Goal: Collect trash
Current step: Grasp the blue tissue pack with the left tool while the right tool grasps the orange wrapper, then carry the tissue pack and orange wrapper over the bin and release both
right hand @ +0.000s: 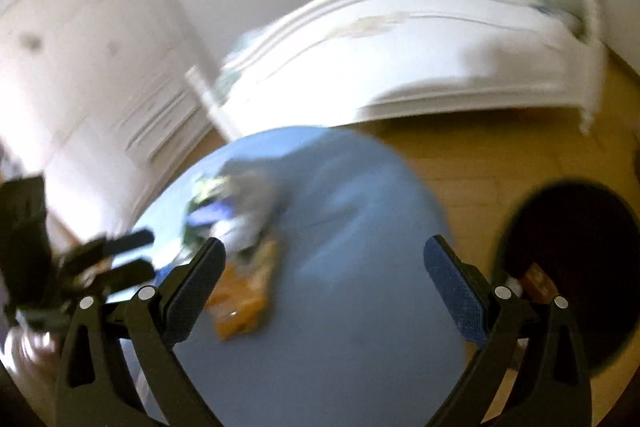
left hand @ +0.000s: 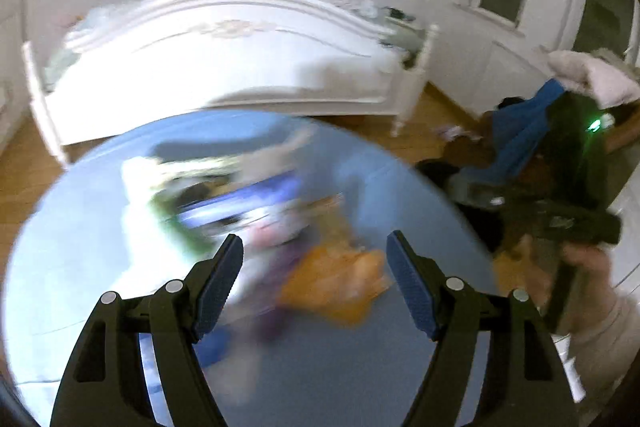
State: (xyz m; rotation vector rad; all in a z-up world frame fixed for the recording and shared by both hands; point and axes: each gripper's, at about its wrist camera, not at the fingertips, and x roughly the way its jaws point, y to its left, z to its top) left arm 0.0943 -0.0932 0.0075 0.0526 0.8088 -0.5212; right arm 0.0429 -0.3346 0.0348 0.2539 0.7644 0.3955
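A round blue table carries a blurred heap of trash: an orange wrapper, a purple and white packet and a green piece. My left gripper is open and empty just above the orange wrapper. In the right wrist view the same table shows the orange wrapper and the mixed wrappers. My right gripper is open and empty above the table's right half. The left gripper shows at the left. The right gripper's body shows in the left wrist view.
A dark round bin stands on the wooden floor right of the table, with a brown item in it. A white bed stands behind the table. A chair with blue and pink clothes is at the right. White cupboards are left.
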